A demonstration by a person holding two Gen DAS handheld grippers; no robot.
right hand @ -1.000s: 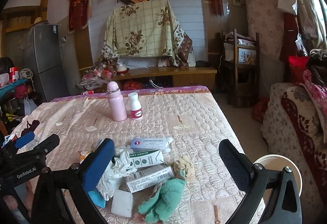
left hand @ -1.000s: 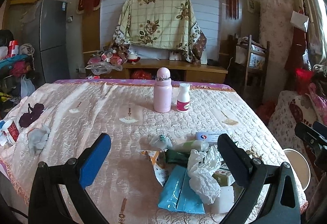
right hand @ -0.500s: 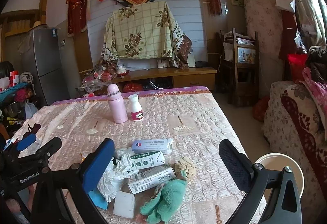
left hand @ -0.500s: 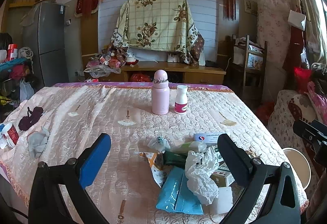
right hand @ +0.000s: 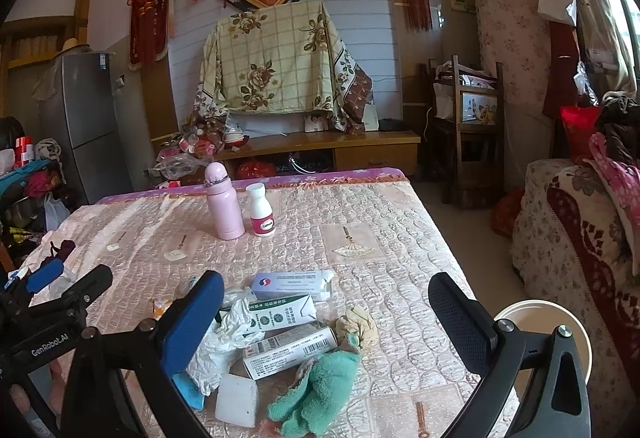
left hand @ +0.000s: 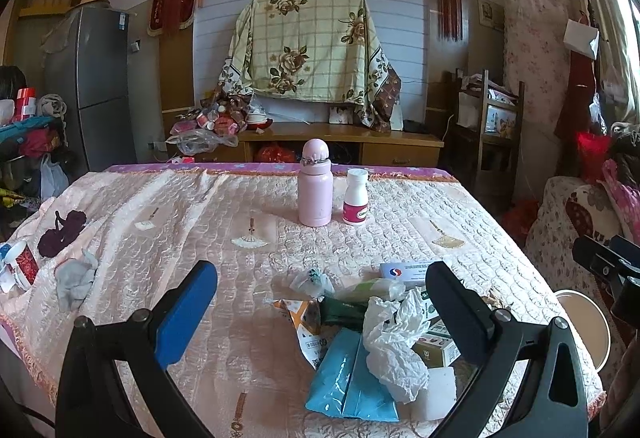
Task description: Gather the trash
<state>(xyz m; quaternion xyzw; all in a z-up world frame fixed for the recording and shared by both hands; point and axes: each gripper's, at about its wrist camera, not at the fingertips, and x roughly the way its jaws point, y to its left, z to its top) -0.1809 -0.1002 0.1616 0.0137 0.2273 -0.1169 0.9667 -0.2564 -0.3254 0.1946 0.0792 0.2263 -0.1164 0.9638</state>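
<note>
Tablecloth (left hand: 168, 206), pink and quilted, covers the whole table, and everything below is placed from the pink bottle (left hand: 315, 186) standing upright toward its far end. Just right of the bottle stands a small white pill bottle (left hand: 355, 198). Well in front of the bottle, near the table's front edge, lies the trash heap: a teal cloth (right hand: 320, 394), a blue packet (left hand: 348, 378), crumpled white paper (left hand: 396, 338), three medicine boxes (right hand: 288, 282) and a white block (right hand: 237, 400). Beyond the table's right edge, lower than the bottle, sits a white bin (right hand: 560, 322).

Compared with a second ago, both views have crept slightly nearer the far wall; the heap lies unchanged.

Left gripper (left hand: 320, 302) and right gripper (right hand: 324, 318) both hover spread wide above the heap, grasping nothing.
</note>
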